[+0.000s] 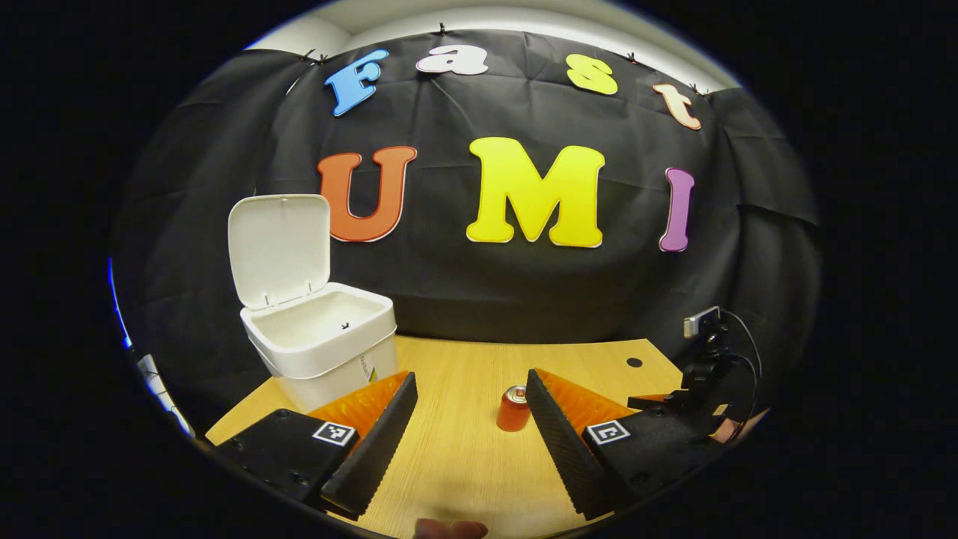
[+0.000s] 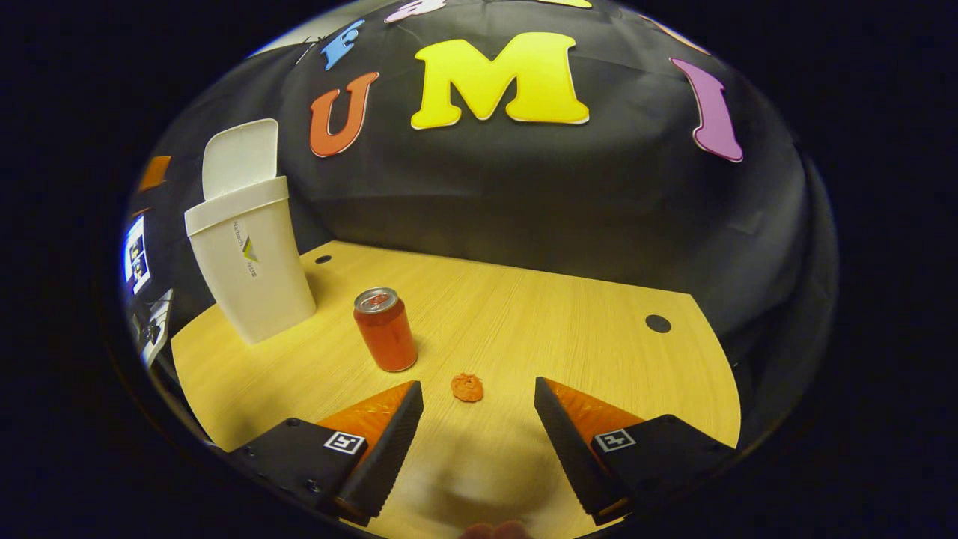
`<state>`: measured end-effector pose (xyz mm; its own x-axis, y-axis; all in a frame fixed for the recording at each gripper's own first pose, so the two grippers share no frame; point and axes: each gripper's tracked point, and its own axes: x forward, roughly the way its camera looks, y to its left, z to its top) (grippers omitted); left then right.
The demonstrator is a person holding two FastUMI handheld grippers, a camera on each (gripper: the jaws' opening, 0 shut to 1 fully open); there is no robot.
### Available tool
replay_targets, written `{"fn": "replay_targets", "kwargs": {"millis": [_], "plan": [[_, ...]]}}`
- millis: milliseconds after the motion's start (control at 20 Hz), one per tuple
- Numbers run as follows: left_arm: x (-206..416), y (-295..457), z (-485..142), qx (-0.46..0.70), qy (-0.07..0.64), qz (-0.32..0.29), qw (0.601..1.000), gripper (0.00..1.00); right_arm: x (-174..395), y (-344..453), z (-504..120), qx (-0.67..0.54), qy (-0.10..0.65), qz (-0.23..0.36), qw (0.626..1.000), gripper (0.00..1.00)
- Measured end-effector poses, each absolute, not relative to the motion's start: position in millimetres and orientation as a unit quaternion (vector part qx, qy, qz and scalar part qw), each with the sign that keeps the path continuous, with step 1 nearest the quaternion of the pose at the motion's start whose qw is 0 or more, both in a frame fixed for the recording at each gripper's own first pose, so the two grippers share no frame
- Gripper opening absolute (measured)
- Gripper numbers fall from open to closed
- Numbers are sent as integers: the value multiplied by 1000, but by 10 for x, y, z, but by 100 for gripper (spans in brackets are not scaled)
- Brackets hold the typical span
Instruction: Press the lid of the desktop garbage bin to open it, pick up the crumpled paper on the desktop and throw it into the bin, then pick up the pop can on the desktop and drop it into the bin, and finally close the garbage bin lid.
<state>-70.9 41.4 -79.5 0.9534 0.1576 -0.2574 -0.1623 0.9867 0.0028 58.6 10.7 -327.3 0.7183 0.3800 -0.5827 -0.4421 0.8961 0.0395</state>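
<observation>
Bin [image 1: 322, 337] stood at the far left of the wooden counter [image 1: 464, 457] with its lid [image 1: 278, 251] tipped up. The red can [image 2: 385, 329] stood upright near it, and the crumpled paper [image 2: 467, 387] lay just ahead of the right hand-held gripper [image 2: 479, 419]. Both it and the left hand-held gripper [image 1: 471, 419] were spread wide, holding nothing

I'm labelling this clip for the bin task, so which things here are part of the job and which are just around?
Part of the job:
- desktop garbage bin, lid standing open
- crumpled paper
- pop can, upright
- left gripper and right gripper, both open

Just around:
- wooden desktop
- small camera with cable
</observation>
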Motion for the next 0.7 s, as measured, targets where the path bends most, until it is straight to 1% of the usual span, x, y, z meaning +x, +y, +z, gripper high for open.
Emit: {"fn": "replay_targets", "kwargs": {"millis": [250, 700], "plan": [[-913, 623, -841, -12, 141, 129, 982, 96, 669, 219, -3816, -85, 355, 236, 901, 95], [-1172, 671, -1069, -29, 171, 171, 970, 96, 894, 428, -4214, -80, 383, 246, 887, 95]]}}
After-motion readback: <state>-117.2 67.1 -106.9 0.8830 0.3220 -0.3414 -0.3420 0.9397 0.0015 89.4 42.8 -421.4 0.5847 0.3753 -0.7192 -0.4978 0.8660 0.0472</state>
